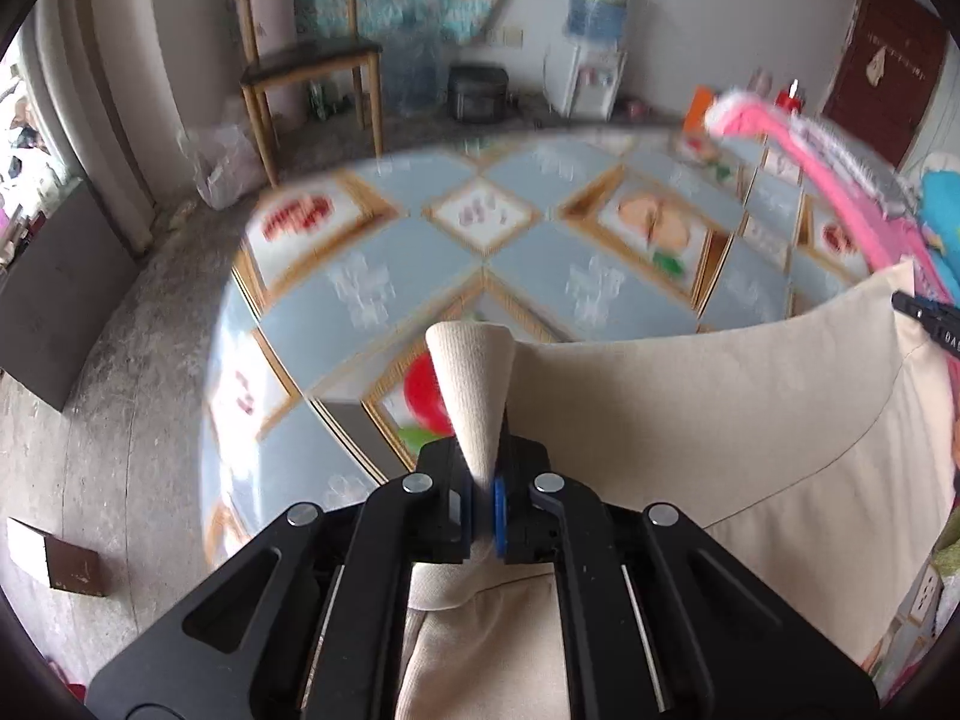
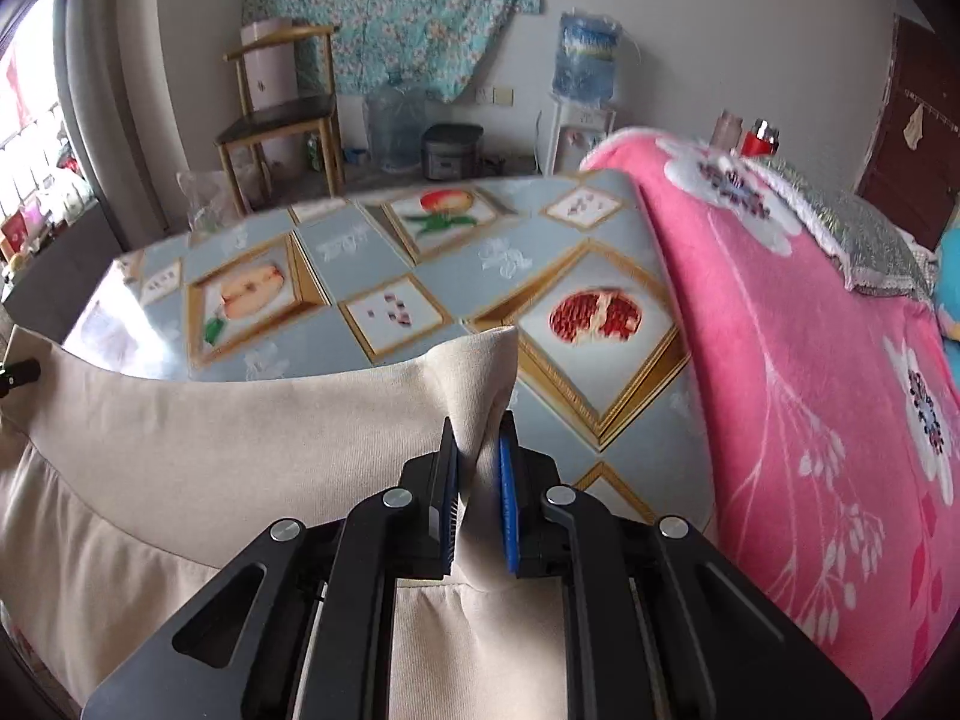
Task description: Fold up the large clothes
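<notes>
A large beige garment (image 1: 690,414) is stretched between my two grippers above the table. My left gripper (image 1: 480,504) is shut on one corner of it, and a cone of ribbed beige cloth sticks up between the blue pads. In the right wrist view the beige garment (image 2: 240,438) spreads to the left, and my right gripper (image 2: 480,498) is shut on its other corner, the cloth bunched between the pads. The tip of the right gripper (image 1: 927,315) shows at the right edge of the left wrist view, and the left gripper's tip (image 2: 18,375) at the left edge of the right wrist view.
The table carries a glossy blue cloth with fruit pictures (image 2: 420,276). A pink flowered blanket (image 2: 810,360) lies heaped on its right side. Beyond the table stand a wooden chair (image 2: 282,114), a water dispenser (image 2: 585,90) and a dark cooker (image 2: 450,150) on the floor.
</notes>
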Demonstrator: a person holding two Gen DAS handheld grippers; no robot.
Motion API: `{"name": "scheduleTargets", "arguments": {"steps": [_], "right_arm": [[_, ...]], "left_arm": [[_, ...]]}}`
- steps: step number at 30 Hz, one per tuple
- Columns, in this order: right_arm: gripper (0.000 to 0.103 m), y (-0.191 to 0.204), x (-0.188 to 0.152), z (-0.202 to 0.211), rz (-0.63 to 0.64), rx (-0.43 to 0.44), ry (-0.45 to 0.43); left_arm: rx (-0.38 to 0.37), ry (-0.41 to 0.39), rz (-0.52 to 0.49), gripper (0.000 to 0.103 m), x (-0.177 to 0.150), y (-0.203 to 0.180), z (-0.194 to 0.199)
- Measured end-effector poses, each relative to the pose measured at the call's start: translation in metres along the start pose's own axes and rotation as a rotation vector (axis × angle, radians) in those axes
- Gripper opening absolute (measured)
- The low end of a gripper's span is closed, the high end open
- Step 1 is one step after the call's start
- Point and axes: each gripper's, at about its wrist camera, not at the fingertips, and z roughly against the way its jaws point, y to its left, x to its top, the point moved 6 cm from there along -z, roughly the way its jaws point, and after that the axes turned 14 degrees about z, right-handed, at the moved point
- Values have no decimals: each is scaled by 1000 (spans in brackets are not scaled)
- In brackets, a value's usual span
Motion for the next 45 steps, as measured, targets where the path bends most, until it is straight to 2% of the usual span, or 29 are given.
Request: {"name": "scheduleTargets", "arguments": {"steps": [1,2,3,6,8,9,11,13,15,16,19,20,21,22,25,28,30,32,33,34,37,39,41,45], "right_arm": [[17,2,-8,-12,16,-13,40],[22,2,-13,-17,25,-27,64],[22,0,-18,-18,26,-53,76],[33,-19,-21,10,-16,-99,40],[35,-34,-26,38,-44,-177,21],[35,-37,-30,55,-57,-183,6],[35,-30,-40,81,-62,-105,-31],[35,-2,-59,103,-7,22,-55],[35,24,-81,110,45,83,-32],[35,34,-94,109,68,85,-4],[35,40,-142,89,76,47,120],[35,38,-154,83,46,60,129],[35,33,-160,82,3,95,105],[35,31,-160,82,-12,106,97],[35,31,-151,92,23,49,102],[35,33,-142,113,32,49,53],[35,35,-147,119,29,51,53],[36,35,-164,108,31,38,99],[37,34,-172,102,14,53,107],[42,32,-176,100,-9,59,107],[44,29,-171,113,-47,36,101],[44,37,-160,128,-10,9,59],[44,57,-144,144,25,45,-16],[44,122,-107,152,74,215,-112]], "left_arm": [[18,34,1,13,-4,3,-11],[25,38,6,18,-5,5,-13],[27,19,19,25,-2,10,-10],[15,-63,92,25,11,29,20],[-6,-115,130,24,14,40,47],[-29,-126,133,24,11,41,61],[-81,-120,95,24,-3,32,84],[-113,-88,35,24,-28,17,95],[-135,-39,-16,24,-57,2,95],[-127,-18,-33,25,-72,-1,93],[-23,16,-56,25,-110,10,73],[19,30,-47,27,-119,20,63],[11,38,-23,28,-123,28,59],[-30,27,18,29,-123,35,61],[-21,10,48,27,-119,44,74],[-47,-44,4,26,-121,33,102],[-62,-59,-44,26,-129,24,113],[-34,-32,-73,27,-141,20,105],[11,1,-83,28,-148,23,93],[40,21,-73,29,-151,29,84],[-4,8,22,28,-145,40,93],[-3,-60,28,26,-137,38,111],[-30,-89,10,26,-133,24,123],[-106,-78,-72,27,-138,-35,126]]}}
